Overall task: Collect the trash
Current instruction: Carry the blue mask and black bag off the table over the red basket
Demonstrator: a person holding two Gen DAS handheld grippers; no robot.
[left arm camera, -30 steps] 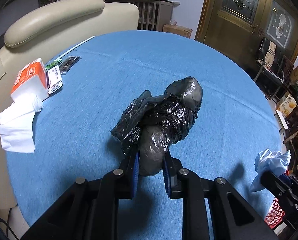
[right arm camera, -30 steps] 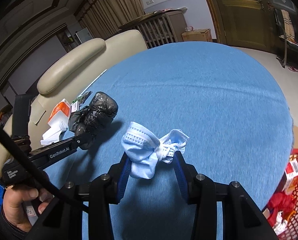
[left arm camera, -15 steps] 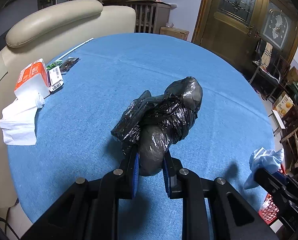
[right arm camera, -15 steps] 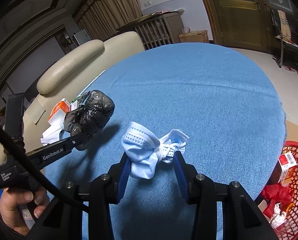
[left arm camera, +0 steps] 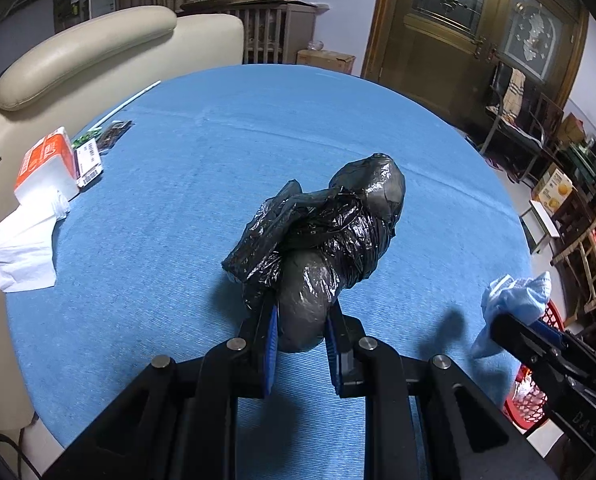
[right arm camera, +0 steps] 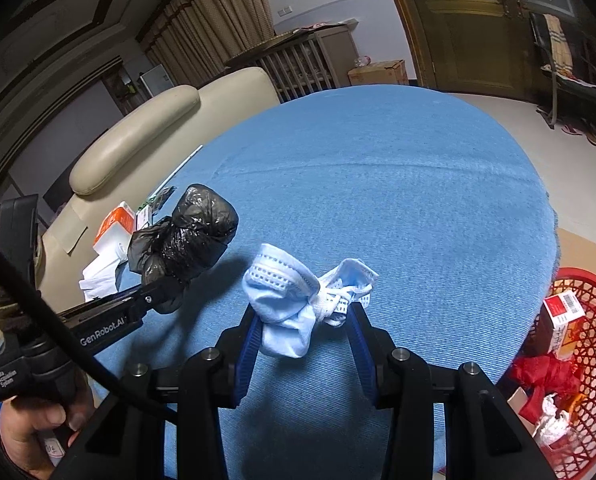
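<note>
My left gripper (left arm camera: 301,320) is shut on a crumpled black plastic bag (left arm camera: 322,232), held just above the round blue table (left arm camera: 202,168). From the right wrist view the same black bag (right arm camera: 190,232) hangs at the left, with the left gripper (right arm camera: 170,292) under it and a hand on the handle. My right gripper (right arm camera: 304,314) is shut on a bunched light-blue face mask (right arm camera: 294,300), over the table's near right part. That mask (left arm camera: 514,304) shows at the right edge in the left wrist view.
A red mesh basket (right arm camera: 586,364) with a red-and-white box and other scraps stands below the table's right edge. An orange-and-white tissue pack (left arm camera: 46,164), white tissues (left arm camera: 26,248) and small wrappers (left arm camera: 102,140) lie at the table's left. A cream sofa (left arm camera: 82,52) stands behind.
Both views shifted slightly; the red basket shows more in the right wrist view. Both grips are unchanged.
</note>
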